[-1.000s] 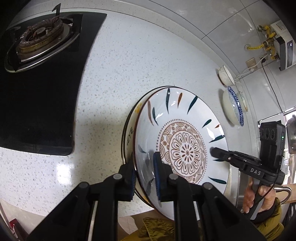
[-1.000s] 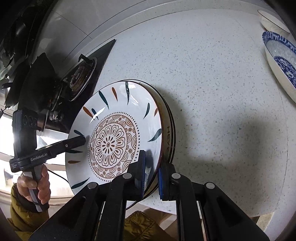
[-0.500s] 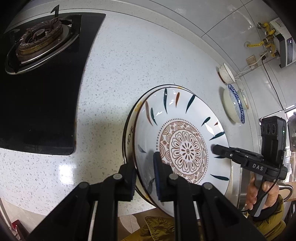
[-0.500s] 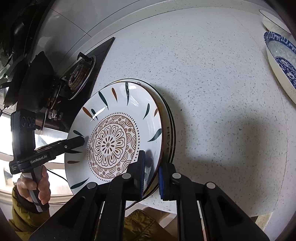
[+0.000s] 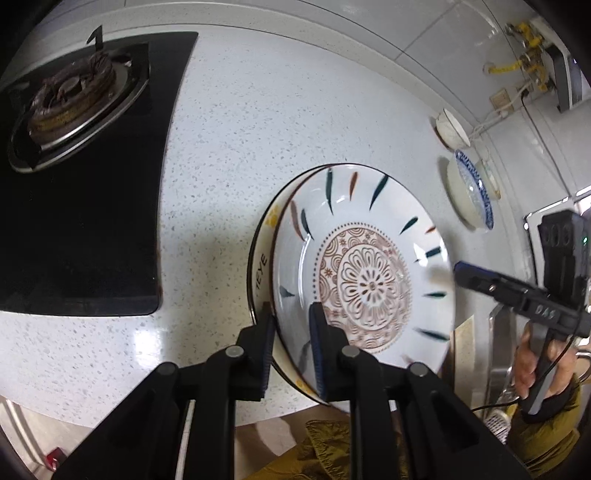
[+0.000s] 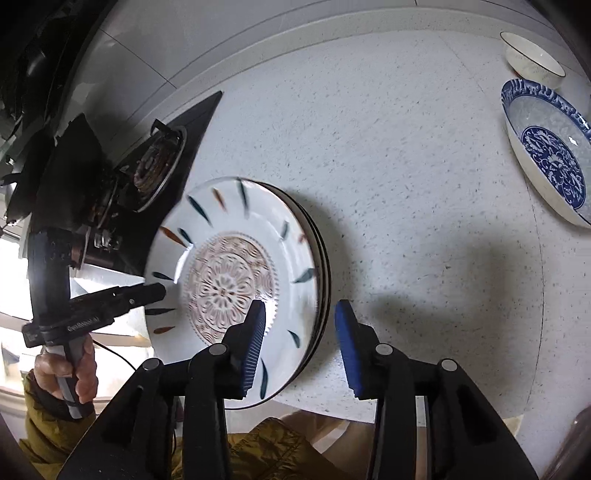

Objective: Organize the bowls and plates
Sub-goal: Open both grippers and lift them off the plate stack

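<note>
Plate stack in left gripper; right gripper jaws apart.

Table: I see a white speckled stone table, glossy, with a soft glare patch near its front edge.
Stove: a black glass hob is set into the table on my left, with one gas burner.
Wall: pale grey tiles behind, a socket and yellow pipe fittings at upper right.
Light: bright daylight comes from a window.
</note>
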`<state>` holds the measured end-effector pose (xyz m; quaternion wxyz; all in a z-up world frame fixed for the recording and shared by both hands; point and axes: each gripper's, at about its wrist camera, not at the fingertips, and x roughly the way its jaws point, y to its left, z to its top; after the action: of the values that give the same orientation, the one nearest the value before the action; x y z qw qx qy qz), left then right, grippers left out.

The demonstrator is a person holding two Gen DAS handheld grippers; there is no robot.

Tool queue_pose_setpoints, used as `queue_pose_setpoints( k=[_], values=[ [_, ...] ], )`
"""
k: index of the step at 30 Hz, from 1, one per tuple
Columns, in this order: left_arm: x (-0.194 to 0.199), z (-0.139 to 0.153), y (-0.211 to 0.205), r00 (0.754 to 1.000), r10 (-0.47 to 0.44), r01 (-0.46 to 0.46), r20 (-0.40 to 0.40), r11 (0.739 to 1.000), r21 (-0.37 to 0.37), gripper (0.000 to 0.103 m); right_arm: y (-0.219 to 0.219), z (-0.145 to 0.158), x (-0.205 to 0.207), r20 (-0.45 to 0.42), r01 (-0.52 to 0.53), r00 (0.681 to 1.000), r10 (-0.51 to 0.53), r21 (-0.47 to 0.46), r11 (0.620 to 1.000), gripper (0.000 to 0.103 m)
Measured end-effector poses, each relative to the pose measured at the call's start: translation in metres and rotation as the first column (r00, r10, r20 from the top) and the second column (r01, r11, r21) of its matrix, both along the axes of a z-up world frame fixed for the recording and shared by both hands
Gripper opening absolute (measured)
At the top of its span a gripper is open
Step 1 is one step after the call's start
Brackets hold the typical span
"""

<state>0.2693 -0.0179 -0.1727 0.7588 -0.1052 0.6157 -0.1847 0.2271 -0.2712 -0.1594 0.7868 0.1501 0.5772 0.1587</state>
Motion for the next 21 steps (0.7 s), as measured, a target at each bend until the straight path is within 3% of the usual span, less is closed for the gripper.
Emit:
queue_pose_setpoints(
  k=[8, 11, 15, 18, 21],
  values=[
    [-0.007, 0.020, 0.011, 0.996, 0.012, -0.015, 0.089, 1.000, 0.028, 0.023, -0.005, 0.012, -0.014, 0.059, 0.030, 0.998, -0.029, -0.019, 0.999, 0.038],
    [-0.014, 0.033, 0.024, 0.988, 0.037, -0.037, 0.152, 0.999, -0.006, 0.033, -0.007, 0.018, -0.023, 0.088, 0.041, 0.995, -0.038, -0.040, 0.998, 0.041],
    [-0.026, 0.049, 0.036, 0.964, 0.043, -0.032, 0.263, 0.998, -0.046, 0.045, -0.011, 0.029, -0.036, 0.132, 0.068, 0.989, -0.061, -0.049, 0.996, 0.047],
    [-0.035, 0.063, 0.038, 0.929, 0.044, -0.022, 0.369, 0.998, -0.062, 0.049, -0.014, 0.039, -0.046, 0.178, 0.095, 0.981, -0.082, -0.064, 0.993, 0.052],
    [-0.043, 0.074, 0.037, 0.908, 0.013, 0.013, 0.419, 0.998, -0.058, 0.050, -0.015, 0.050, -0.056, 0.219, 0.119, 0.971, -0.099, -0.077, 0.990, 0.057]
  ],
)
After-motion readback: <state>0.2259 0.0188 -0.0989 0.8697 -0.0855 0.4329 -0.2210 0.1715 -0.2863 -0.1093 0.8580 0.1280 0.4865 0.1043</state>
